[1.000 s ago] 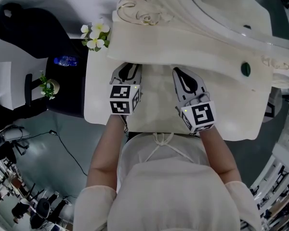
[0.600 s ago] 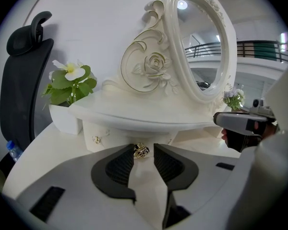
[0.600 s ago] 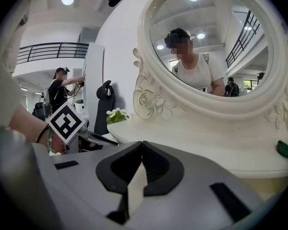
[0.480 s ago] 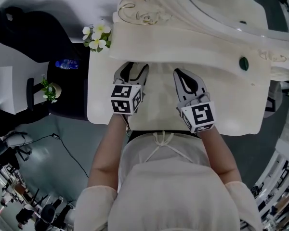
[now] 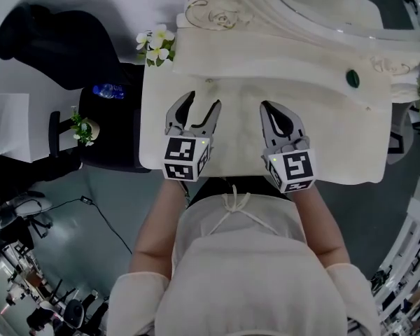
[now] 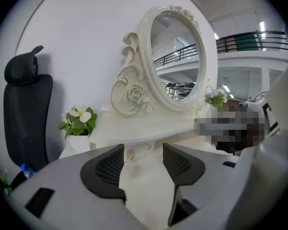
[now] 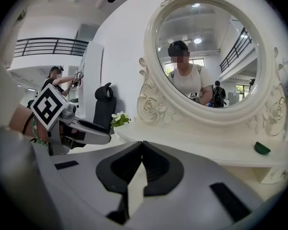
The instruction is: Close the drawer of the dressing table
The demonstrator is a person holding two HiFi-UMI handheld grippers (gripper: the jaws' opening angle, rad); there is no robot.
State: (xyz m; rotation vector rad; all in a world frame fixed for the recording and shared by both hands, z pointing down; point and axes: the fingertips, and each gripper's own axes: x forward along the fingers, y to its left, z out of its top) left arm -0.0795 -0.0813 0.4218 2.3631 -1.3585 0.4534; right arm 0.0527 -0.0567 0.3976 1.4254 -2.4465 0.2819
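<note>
1. Head view: The dressing table [image 5: 336, 138] is cream white, with a smooth flat top. It has a raised shelf along its far side. The person stands at the near edge and holds both tools over the top.
2. The left gripper [image 5: 194, 109] is on the left side of the table top. Its jaws are apart and are opening, and there is nothing between them.
3. The right gripper [image 5: 274, 109] is just beside it on the right. Its jaws are together.
4. White flowers [image 5: 157, 42] sit at the far left corner. A small green thing [image 5: 351, 79] lies on the shelf, far right. A black chair [image 5: 52, 40] stands left of the table.
5. Left gripper view: The drawer [image 6: 143, 153] is a little one in the front of the raised shelf, under the curly frame of the mirror [image 6: 177, 56]. It is cream like the table and has a small round knob [image 6: 130, 154].
6. The drawer front looks level with the shelf front, so it looks closed. I see it through the gap between the two black pads [image 6: 108, 169]. The pads do not touch it.
7. Right gripper view: The two black pads meet at their tips, with nothing held. Past them are the oval mirror, the shelf and the green thing on the right. The left gripper shows at the left edge.
</note>
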